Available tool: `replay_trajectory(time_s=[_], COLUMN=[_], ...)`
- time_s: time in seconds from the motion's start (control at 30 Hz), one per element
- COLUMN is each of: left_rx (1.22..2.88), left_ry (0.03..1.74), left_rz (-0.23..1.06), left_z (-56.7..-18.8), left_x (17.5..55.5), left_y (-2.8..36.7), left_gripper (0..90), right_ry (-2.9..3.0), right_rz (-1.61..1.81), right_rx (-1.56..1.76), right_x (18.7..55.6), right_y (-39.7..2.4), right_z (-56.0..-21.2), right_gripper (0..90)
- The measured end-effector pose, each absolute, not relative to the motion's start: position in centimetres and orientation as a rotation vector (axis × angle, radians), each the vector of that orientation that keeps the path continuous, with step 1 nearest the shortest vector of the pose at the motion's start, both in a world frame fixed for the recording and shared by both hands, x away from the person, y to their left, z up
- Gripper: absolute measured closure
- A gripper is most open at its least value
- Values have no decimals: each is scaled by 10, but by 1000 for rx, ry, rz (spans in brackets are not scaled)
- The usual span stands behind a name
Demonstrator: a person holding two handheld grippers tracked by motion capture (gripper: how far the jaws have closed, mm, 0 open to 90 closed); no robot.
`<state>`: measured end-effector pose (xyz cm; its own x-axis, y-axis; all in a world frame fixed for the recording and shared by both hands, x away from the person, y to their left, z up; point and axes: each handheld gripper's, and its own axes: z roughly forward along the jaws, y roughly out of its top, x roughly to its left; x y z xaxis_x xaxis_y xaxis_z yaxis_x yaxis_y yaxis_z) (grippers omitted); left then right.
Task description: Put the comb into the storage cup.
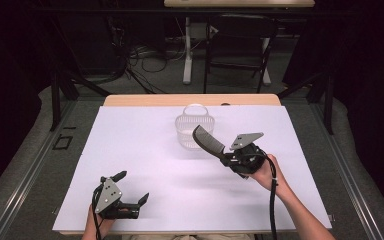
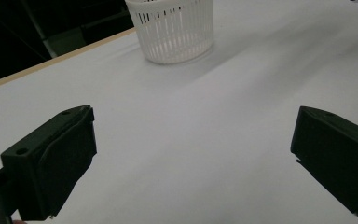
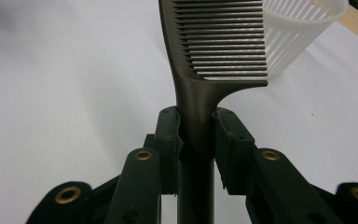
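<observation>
The comb (image 1: 209,141), dark and long-handled, was held above the worktop (image 1: 145,150) with its toothed end pointing to the far left, toward the white basket (image 1: 194,131). In the high view the tip of the comb overlapped the near right side of the basket's rim; whether it was over the opening or short of it could not be told from that angle. The right gripper view showed the comb (image 3: 205,70) running straight out along the tongs, the basket (image 3: 303,32) lying just beyond and to one side of the teeth.

The right tongs (image 1: 234,159) were clamped on the comb's handle, both pads pressed against it, the handle passing back between the jaws. The comb's long axis therefore continued the line of the tongs, and the basket lay ahead on nearly that same line.

The left tongs (image 1: 132,187) rested at the near left of the worktop, jaws spread wide with nothing between them, well apart from the basket. The right hand was plainly the nearer. In my judgement, the coming move depended on carrying the tip over the rim.
</observation>
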<state>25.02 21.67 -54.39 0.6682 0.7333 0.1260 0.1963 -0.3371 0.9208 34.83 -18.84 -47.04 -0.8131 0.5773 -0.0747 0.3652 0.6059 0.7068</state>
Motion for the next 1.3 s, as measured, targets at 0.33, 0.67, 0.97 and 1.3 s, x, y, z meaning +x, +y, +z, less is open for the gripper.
replay_trajectory(time_s=[0.33,0.67,0.97,1.3], left_rx=[1870,1867,1867,1871], left_ry=[732,736,740,735], left_rz=[662,667,667,668], left_z=[-544,-544,-544,-544], left_x=[250,249,249,249], left_y=[217,218,218,218], left_gripper=[2,2,2,2], right_ry=[2490,2440,2403,2377], right_rz=[1056,1088,1109,1126], right_rx=[782,805,813,812], right_x=[350,352,352,353], right_y=[-192,-195,-198,-200], right_z=[-466,-463,-460,-459], right_gripper=[725,724,725,725])
